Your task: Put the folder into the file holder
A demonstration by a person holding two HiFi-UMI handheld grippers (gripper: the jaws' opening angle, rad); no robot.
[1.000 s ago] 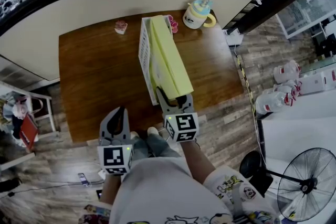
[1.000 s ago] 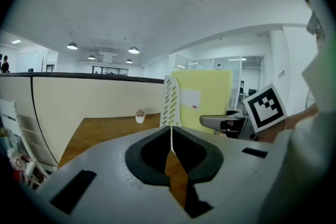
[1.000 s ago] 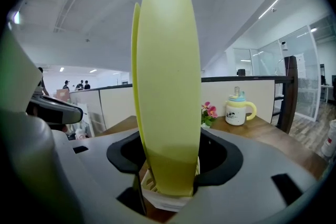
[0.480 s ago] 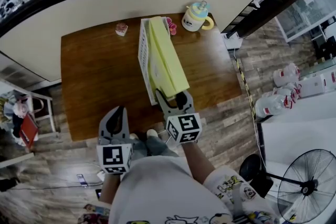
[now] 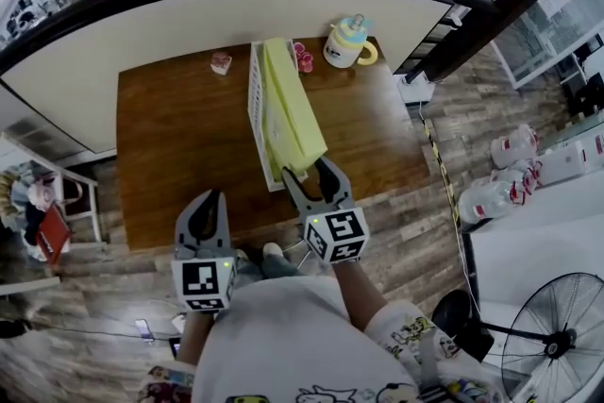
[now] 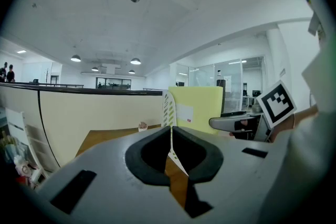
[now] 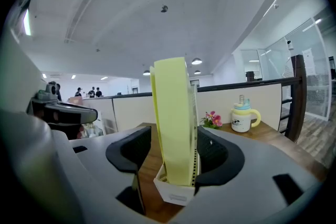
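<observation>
Yellow folder [image 5: 288, 104] is sitting in the file holder [image 5: 255, 94]; right tongs [image 5: 305, 168] have just been opening, pads clear of it. Left tongs [image 5: 206, 201] closed, empty. I'm calling it placed.

From the head we look steeply down on the wooden surface [image 5: 179, 137], with the left hand-held gripper [image 5: 208, 201] and right hand-held gripper [image 5: 308, 170] at its near edge. Our left gripper view sits low and nearly level, facing across the surface at the broad side of the yellow folder [image 6: 197, 107]. Our right gripper view sits close behind the file holder [image 7: 173, 194], looking along it end-on. All three share the folder, and each gripper view catches the other hand-held gripper at its edge.
</observation>
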